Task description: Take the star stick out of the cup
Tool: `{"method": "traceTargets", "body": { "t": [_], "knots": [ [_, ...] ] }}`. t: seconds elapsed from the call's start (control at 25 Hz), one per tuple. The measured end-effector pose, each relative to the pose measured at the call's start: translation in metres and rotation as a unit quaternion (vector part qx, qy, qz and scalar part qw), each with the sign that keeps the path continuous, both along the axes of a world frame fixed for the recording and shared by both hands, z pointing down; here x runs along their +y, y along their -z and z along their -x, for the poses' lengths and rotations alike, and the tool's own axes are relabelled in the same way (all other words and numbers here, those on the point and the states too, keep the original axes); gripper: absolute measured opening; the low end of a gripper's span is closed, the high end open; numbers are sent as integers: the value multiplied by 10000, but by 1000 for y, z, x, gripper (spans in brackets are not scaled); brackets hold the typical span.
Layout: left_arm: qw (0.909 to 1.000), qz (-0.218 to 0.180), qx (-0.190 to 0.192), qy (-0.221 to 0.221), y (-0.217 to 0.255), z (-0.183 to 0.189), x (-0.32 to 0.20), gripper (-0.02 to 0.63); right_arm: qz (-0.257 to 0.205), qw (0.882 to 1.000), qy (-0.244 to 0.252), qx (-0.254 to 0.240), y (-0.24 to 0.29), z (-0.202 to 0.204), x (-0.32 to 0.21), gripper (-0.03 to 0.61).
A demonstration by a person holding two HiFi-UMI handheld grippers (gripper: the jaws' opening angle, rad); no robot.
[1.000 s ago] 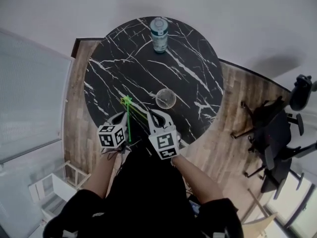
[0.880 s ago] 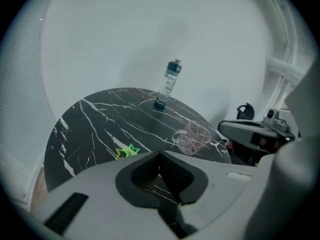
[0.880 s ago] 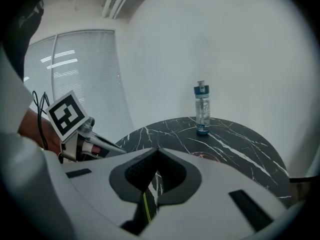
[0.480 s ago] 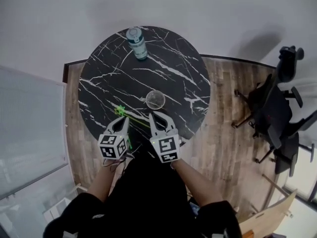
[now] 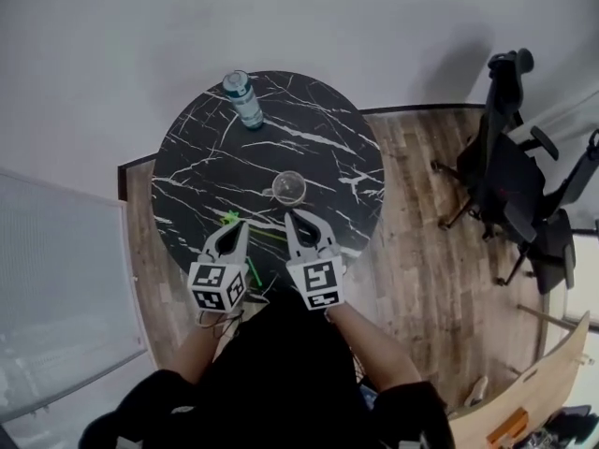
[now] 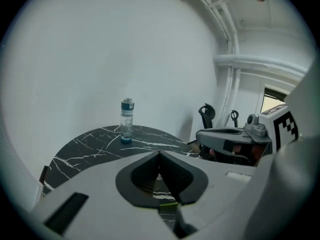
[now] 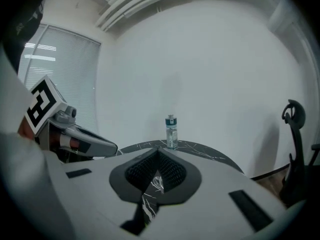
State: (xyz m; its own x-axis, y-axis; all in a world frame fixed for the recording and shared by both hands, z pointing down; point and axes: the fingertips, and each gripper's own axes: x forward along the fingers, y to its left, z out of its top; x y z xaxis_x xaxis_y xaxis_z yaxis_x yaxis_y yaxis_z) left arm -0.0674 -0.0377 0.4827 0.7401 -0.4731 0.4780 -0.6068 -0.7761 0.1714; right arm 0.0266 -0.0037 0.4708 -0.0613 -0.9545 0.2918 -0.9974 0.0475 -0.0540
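A clear empty cup (image 5: 289,188) stands upright near the front of the round black marble table (image 5: 215,157). The green star stick (image 5: 230,219) is outside the cup, its star just left of my left gripper (image 5: 240,228) and its stem running back under that gripper to the table's front edge. In the left gripper view, my left gripper (image 6: 160,154) is shut, and a green sliver of stick (image 6: 168,203) shows at the base of its jaws. My right gripper (image 5: 292,219) hovers just in front of the cup, apart from it; it (image 7: 159,153) is shut with nothing in it.
A water bottle (image 5: 241,98) stands at the table's far edge, also in view as the bottle (image 6: 127,120) and the bottle (image 7: 171,131). Black office chairs (image 5: 510,176) stand on the wood floor to the right. A white wall lies beyond the table.
The star end has come closer to me and lower, away from the cup, along with my left gripper. Both grippers stay shut. The head view has swung, shifting the table leftward.
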Motion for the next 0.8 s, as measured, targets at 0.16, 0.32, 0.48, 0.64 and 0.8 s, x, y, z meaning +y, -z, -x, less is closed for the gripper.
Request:
{"method": "traceTargets", "body": {
  "t": [0.16, 0.32, 0.48, 0.64, 0.8],
  "knots": [
    [9991, -293, 134, -286, 31, 6, 10, 0, -261, 9991, -254, 215, 29, 5, 12, -6],
    [9971, -558, 257, -453, 58, 11, 23, 0, -519, 9969, -376, 464, 64, 4, 26, -5],
    [9943, -864, 421, -468, 86, 13, 21, 0, -854, 9937, -472, 558, 97, 6, 36, -5],
    [9911, -1078, 654, -425, 112, 15, 23, 0, -1141, 9901, -488, 654, 126, 9, 43, -6],
    [9887, -1241, 792, -297, 131, 17, 25, 0, -1308, 9879, -397, 731, 149, 11, 47, -5]
  ]
}}
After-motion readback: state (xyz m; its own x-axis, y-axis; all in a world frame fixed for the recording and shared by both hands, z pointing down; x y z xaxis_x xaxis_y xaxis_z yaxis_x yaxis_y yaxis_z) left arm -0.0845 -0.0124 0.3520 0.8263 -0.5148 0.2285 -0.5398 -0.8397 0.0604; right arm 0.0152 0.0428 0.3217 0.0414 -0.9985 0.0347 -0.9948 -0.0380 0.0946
